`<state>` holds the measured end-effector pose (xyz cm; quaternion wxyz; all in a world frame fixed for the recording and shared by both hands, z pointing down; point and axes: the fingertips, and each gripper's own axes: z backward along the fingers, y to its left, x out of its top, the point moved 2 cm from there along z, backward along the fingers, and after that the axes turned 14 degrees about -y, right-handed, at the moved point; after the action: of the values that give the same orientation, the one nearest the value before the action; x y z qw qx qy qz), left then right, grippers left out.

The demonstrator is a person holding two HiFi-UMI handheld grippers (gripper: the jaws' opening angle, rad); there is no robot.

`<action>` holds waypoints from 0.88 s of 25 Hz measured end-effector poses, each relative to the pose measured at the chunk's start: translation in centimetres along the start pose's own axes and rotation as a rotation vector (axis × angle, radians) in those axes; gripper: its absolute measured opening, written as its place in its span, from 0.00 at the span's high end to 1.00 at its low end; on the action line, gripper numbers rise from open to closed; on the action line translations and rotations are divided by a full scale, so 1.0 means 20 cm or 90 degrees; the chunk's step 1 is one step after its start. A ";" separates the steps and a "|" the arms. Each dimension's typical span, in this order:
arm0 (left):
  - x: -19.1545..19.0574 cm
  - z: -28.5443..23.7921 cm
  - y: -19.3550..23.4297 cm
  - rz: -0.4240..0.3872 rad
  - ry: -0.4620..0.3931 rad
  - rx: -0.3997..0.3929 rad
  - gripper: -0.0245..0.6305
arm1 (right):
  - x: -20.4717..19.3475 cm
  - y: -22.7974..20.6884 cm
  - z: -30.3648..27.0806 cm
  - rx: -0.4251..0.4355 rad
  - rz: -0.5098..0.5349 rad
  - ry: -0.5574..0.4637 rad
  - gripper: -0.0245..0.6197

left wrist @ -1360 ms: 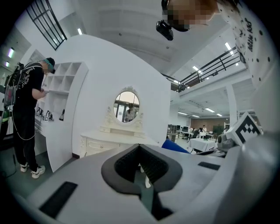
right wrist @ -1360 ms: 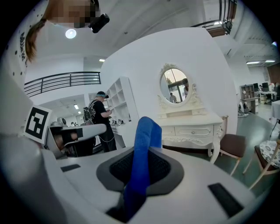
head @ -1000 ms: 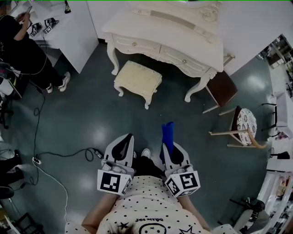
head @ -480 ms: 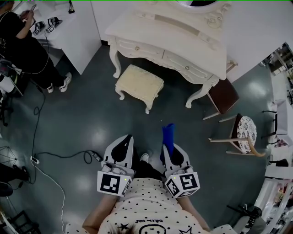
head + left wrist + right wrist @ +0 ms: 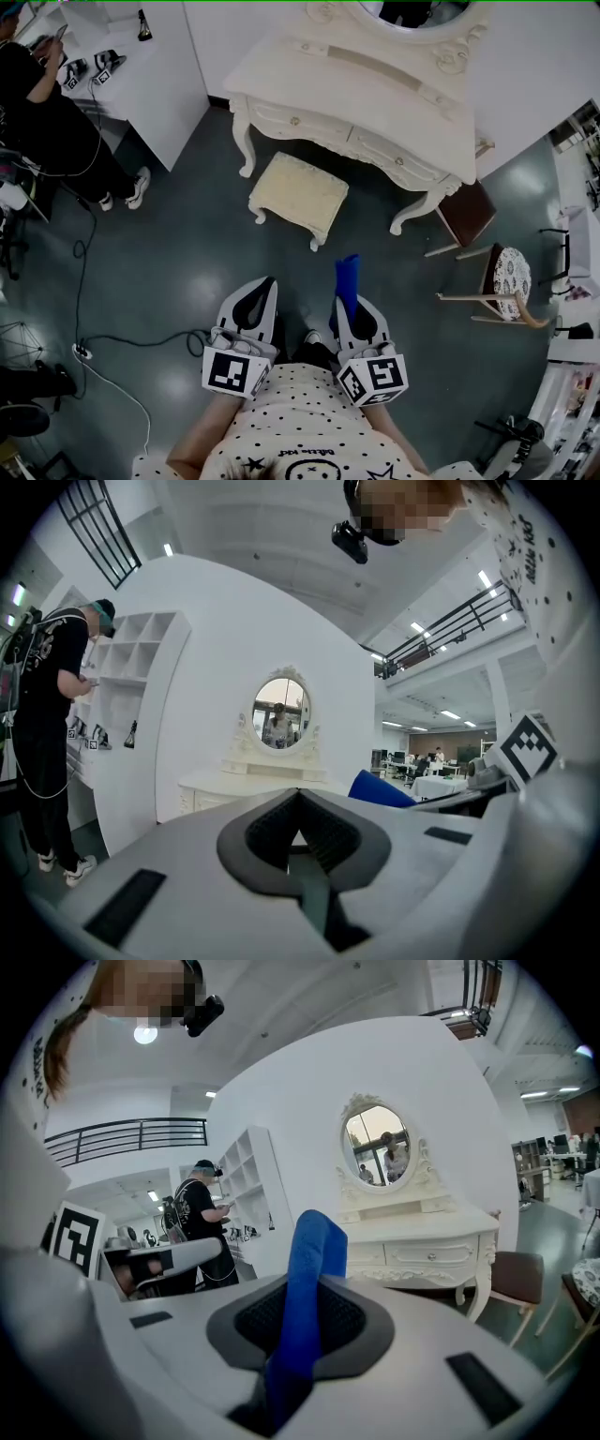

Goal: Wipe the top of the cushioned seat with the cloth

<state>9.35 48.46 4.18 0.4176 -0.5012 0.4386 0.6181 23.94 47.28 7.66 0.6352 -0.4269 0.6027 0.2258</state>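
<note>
The left gripper (image 5: 262,286) has its jaws pressed together with nothing in them. Up ahead, well apart from both grippers, the cushioned seat (image 5: 298,192) stands just in front of the dressing table (image 5: 375,94). The right gripper (image 5: 345,302) is clamped on the blue cloth (image 5: 347,277). The cloth is a long strip that pokes straight ahead toward the table. Its back end is hidden inside the jaws.

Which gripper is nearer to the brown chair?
Right. The right gripper, shut on the cloth, is left of the brown chair; the left gripper is even farther left.
</note>
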 end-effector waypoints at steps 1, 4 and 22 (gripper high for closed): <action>0.01 -0.01 0.05 0.000 0.000 -0.003 0.97 | -0.01 0.03 -0.04 -0.001 -0.001 -0.001 0.87; 0.02 -0.02 0.20 0.000 0.003 -0.010 0.97 | -0.04 0.11 -0.14 -0.020 -0.016 -0.002 0.87; -0.03 -0.24 0.55 0.036 0.031 -0.027 0.97 | -0.12 0.15 -0.50 -0.056 -0.029 0.039 0.87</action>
<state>0.12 40.91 5.50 0.3785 -0.5119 0.4496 0.6266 15.40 41.34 10.09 0.6017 -0.4747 0.6017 0.2246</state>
